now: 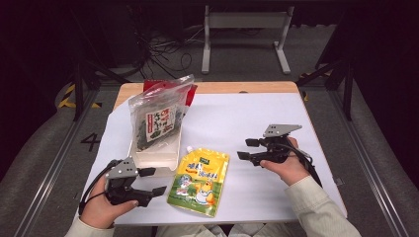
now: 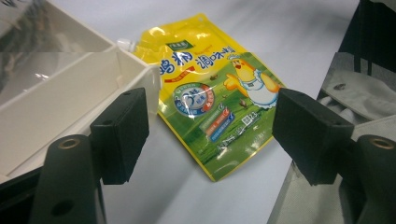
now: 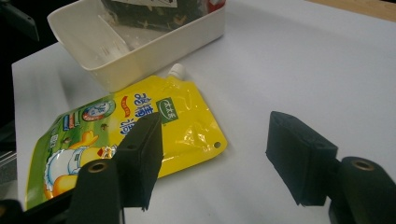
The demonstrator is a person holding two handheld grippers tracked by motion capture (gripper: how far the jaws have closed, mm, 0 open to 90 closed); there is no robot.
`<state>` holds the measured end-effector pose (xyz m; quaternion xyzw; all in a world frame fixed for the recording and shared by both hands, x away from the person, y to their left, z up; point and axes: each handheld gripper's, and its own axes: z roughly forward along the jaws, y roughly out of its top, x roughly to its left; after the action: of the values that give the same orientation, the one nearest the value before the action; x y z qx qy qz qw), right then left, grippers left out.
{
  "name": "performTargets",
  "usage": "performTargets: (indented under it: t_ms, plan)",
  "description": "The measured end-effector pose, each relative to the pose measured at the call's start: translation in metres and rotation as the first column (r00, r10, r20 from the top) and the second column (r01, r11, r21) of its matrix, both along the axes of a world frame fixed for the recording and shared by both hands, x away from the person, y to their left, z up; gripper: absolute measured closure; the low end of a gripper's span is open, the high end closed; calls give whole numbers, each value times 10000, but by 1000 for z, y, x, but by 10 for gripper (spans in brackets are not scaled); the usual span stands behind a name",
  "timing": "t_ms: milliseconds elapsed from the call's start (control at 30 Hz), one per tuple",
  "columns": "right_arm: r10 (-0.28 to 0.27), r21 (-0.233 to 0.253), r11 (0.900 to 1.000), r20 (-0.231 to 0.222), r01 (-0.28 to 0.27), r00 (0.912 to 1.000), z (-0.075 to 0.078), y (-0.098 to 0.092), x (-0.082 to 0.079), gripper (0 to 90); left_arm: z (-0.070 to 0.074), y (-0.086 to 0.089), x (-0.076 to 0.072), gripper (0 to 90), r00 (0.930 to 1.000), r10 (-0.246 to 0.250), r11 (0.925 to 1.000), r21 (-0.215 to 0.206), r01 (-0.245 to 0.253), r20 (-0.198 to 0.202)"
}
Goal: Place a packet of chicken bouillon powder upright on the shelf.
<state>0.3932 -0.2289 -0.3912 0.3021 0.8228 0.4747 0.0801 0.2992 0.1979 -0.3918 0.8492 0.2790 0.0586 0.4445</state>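
Observation:
A yellow and green spouted pouch (image 1: 200,179) with a cartoon chicken lies flat on the white table cover, near the front edge. A clear bag of dark seaweed (image 1: 159,118) leans in a white plastic bin (image 1: 154,159) just behind and left of the pouch. My left gripper (image 1: 152,181) rests at the front left, open, jaws toward the pouch (image 2: 219,102). On the right, my right gripper (image 1: 245,148) is open with nothing between its jaws, pointing left toward the pouch (image 3: 126,126) and the bin (image 3: 154,56).
The white cover (image 1: 237,118) spreads over a wooden table top (image 1: 222,87). A red packet (image 1: 158,86) sits behind the seaweed bag. Cables and a white metal stand (image 1: 244,29) lie on the floor beyond the table.

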Motion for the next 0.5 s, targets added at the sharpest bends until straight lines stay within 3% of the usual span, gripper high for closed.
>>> performTargets:
  t_ms: [167, 500]
  plan:
    - [-224, 68, 9997, -557, 228, 9982, -8, 10, 8, 351, -7, -3, 2, 282, 9996, -51, 9998, 180, 55, -266]
    - [-456, -230, 9988, -1015, 435, 9938, -21, 25, 15, 301, -15, -7, 5, 287, 9984, -48, 9995, 296, 64, -564]
